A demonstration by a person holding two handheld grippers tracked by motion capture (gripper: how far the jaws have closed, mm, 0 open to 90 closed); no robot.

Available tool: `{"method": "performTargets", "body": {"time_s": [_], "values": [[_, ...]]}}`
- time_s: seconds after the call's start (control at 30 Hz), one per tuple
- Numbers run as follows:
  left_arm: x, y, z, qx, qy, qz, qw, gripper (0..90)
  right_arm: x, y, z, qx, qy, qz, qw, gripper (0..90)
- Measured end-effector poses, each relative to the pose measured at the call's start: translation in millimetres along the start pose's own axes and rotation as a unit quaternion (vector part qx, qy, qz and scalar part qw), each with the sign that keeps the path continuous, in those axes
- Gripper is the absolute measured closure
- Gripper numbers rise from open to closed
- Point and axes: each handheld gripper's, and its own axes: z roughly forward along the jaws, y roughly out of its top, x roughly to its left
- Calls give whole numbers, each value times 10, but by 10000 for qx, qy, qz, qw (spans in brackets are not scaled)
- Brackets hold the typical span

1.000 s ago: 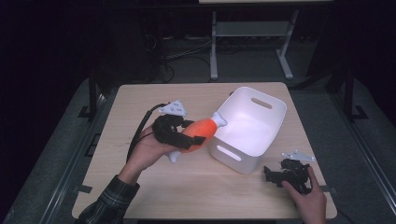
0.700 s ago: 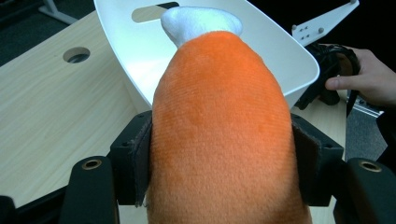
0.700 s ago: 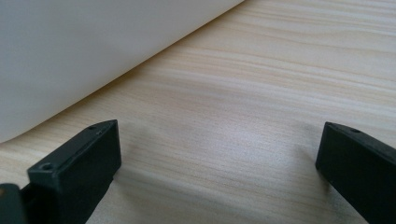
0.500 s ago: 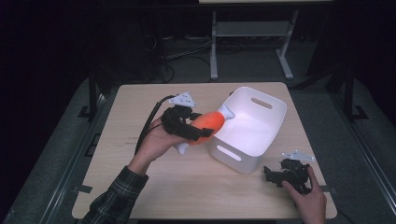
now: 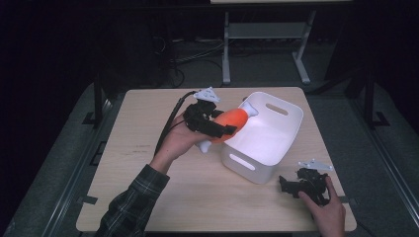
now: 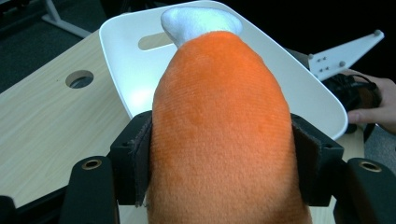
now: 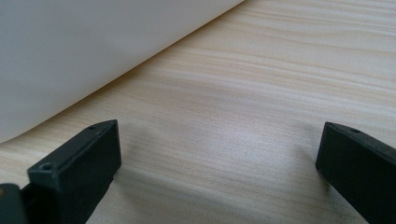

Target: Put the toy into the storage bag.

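My left gripper squeezes the orange plush toy; its long body points right, toward the white bin mid-frame.

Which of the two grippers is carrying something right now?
The left gripper: its jaws clamp the orange plush toy at the white bin's rim. The right gripper rests on the table beside the bin, jaws open with nothing between them.

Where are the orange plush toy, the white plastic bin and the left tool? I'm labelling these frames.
orange plush toy [image 6: 219, 135], left gripper view, fuzzy body.
white plastic bin [image 5: 286, 129], high view, right wall.
left tool [image 5: 223, 129], high view, between its tips.
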Motion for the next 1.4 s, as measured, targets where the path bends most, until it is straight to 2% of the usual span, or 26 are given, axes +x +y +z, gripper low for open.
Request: {"method": "performTargets", "body": {"time_s": [0.23,0.6,0.77,1.1,1.4], "values": [[59,80,142,-35,63,-97,9999,324,1,1,-1,5,9,8,10000,0],[95,224,395,4,162,-104,9998,323,0,1,-2,7,8,4,10000,0],[81,266,517,-24,147,-153,9998,322,1,1,-1,4,8,7,10000,0],[41,360,783,87,188,-91,9997,317,1,1,-1,4,8,7,10000,0],[41,344,936,182,225,-117,9995,312,1,1,-1,3,10,7,10000,0]]}}
